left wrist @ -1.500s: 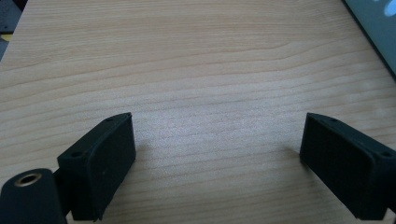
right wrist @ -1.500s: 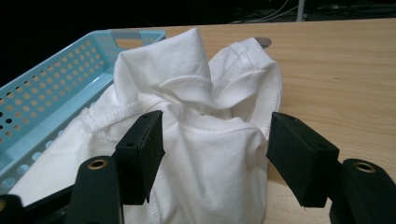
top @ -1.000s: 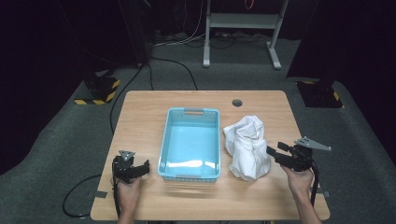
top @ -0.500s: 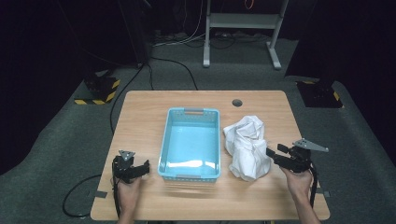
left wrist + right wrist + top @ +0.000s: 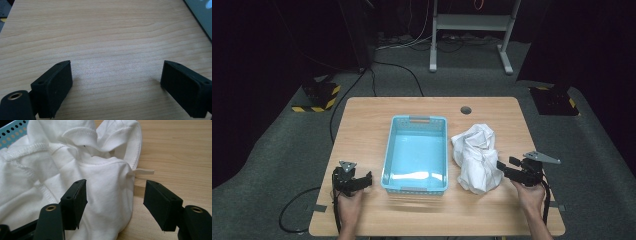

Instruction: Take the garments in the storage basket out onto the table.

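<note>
— Wooden table under everything, is it? What's sitting on it?

— Yes, pale wood. A light blue basket with perforated walls stands in the middle, with nothing in it that I can see. Just to its right lies a crumpled white garment, bunched in a heap on the table and close beside the basket's right wall.

— Where's your right gripper?

— At the near right edge of the garment, held in my right hand. In the right gripper view its jaws stand wide apart: the left one lies over the cloth, the right one over bare wood, and a fold of the fabric bulges between them. Nothing is pinched. A corner of the basket peeks in at the top left of that view.

— And the left gripper?

— Near the front left of the table, to the left of the basket and apart from it, in my left hand. In the left gripper view its jaws are spread wide over bare wood, holding nothing
</note>
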`<state>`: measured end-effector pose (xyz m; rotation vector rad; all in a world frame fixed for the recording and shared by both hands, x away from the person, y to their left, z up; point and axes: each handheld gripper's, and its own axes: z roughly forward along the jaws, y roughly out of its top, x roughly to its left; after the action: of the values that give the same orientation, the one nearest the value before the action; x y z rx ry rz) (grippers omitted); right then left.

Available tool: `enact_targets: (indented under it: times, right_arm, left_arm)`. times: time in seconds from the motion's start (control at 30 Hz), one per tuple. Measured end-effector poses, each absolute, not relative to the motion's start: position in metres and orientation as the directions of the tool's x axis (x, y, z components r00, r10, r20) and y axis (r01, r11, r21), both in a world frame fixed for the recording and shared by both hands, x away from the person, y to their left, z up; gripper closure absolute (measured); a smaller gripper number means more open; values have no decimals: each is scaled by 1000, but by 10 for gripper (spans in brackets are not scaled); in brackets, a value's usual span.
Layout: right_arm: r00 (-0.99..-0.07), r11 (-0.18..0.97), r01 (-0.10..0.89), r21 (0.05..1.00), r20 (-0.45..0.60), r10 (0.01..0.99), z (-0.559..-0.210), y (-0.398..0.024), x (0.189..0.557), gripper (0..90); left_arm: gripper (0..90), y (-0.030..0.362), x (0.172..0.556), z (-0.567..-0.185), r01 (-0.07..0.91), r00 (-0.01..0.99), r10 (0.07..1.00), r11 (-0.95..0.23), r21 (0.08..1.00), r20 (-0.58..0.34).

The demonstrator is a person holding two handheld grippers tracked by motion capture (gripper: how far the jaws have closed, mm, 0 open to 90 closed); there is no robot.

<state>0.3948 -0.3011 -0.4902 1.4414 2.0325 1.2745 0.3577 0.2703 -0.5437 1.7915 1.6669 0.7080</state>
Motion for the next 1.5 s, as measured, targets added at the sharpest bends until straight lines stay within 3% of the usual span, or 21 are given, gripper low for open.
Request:
enact_targets:
  times: [1.5]
  right_arm:
    - [-399,140,646,750,176,900,-520,-293,403,320]
  left_arm:
    - [106,270,358,-544,686,76,997,-46,726,-9]
